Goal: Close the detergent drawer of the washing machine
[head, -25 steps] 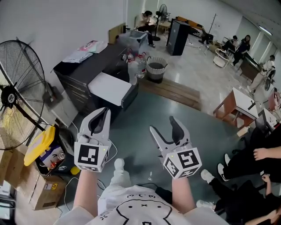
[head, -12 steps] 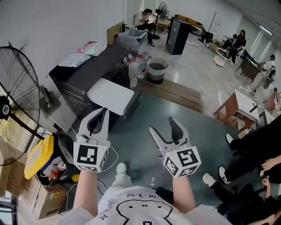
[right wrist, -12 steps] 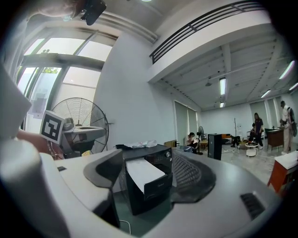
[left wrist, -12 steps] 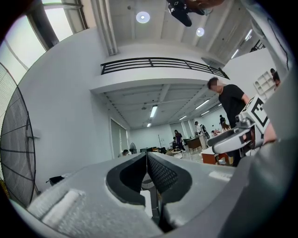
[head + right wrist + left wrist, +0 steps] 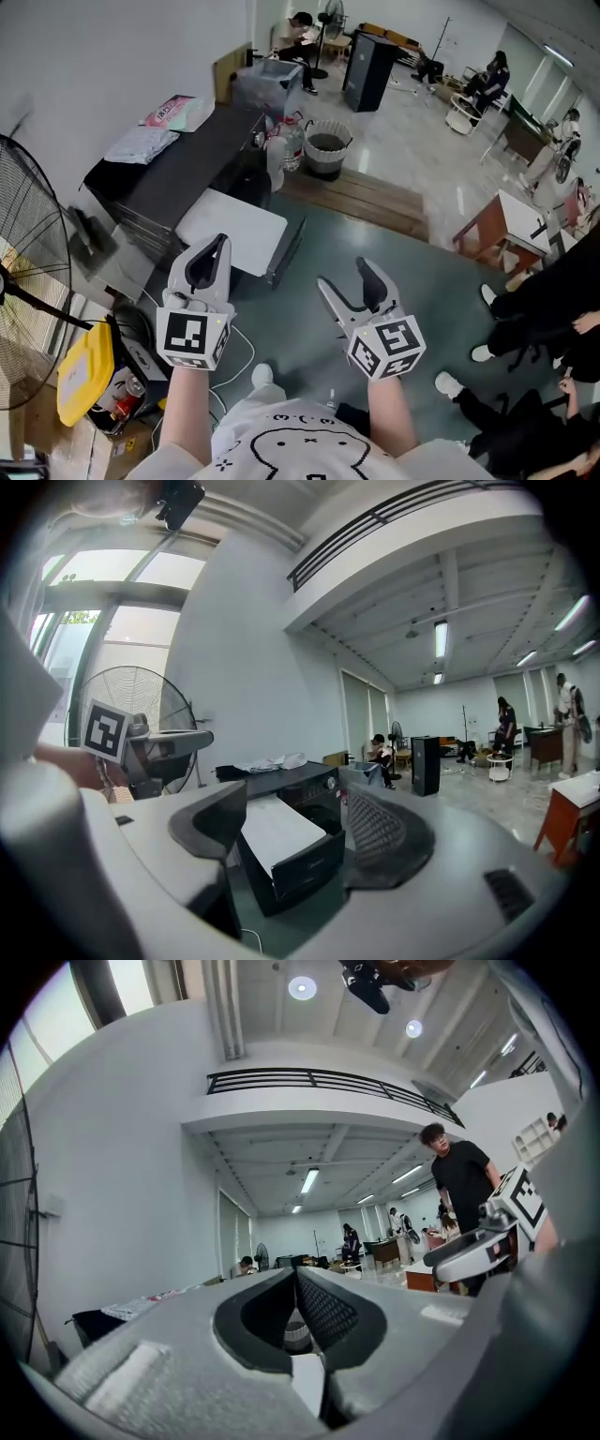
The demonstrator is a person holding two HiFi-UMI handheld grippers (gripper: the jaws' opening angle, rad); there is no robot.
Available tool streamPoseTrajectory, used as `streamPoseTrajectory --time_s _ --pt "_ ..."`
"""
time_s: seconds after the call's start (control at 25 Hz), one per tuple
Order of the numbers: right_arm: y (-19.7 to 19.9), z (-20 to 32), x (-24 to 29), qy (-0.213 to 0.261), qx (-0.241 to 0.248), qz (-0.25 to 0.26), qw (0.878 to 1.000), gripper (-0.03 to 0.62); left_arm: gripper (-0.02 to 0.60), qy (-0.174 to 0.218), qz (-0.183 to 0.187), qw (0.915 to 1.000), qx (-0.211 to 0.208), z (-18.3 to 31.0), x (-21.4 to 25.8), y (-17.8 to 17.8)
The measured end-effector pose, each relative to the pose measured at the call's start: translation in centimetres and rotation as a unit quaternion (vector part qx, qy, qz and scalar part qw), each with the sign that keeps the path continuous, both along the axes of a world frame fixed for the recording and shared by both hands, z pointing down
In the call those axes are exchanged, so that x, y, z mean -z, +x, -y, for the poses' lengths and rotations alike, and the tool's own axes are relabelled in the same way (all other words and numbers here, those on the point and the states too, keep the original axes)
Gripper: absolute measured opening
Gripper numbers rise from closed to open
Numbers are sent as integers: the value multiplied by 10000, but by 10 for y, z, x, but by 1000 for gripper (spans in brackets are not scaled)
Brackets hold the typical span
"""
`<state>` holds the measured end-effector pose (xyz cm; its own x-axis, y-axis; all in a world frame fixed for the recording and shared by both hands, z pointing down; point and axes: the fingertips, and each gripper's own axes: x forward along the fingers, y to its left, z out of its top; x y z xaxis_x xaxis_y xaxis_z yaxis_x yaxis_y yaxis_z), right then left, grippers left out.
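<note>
Approach step, short of washing machine (image 5: 234,232); left gripper (image 5: 218,240) jaws together, right gripper (image 5: 342,272) jaws wide, both empty. Next: pushing drawer shut.

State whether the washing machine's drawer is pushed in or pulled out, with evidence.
Pulled out: the white-topped drawer juts well forward from the dark washing machine.

Black washing machine (image 5: 178,178); its drawer (image 5: 234,230) is white on top, black in front. Left gripper (image 5: 219,241) and right gripper (image 5: 344,272) are grey, with black-and-white square markers. Floor (image 5: 281,319) is dark grey-green.
</note>
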<state>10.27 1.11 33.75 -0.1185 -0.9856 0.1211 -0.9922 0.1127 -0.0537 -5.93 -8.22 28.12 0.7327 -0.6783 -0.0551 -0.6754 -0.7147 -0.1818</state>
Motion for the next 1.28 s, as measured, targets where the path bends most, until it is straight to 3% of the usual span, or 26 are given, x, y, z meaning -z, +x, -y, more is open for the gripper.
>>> streamPoseTrajectory --time_s 0.4,0.76,1.04,1.28 --pt "23 71 -34 -382 -397 401 9977 333 18 -151 -7 9995 -274 82 -8 17" --pt "32 93 -74 -714 -515 717 9935 333 18 -491 117 9975 -490 109 -43 29" --pt "34 101 -109 -1060 -396 1046 9881 333 18 -709 249 9961 -471 114 -63 38" --pt "34 117 -143 -1232 18 1420 9822 333 18 -834 373 9951 -376 123 -76 50"
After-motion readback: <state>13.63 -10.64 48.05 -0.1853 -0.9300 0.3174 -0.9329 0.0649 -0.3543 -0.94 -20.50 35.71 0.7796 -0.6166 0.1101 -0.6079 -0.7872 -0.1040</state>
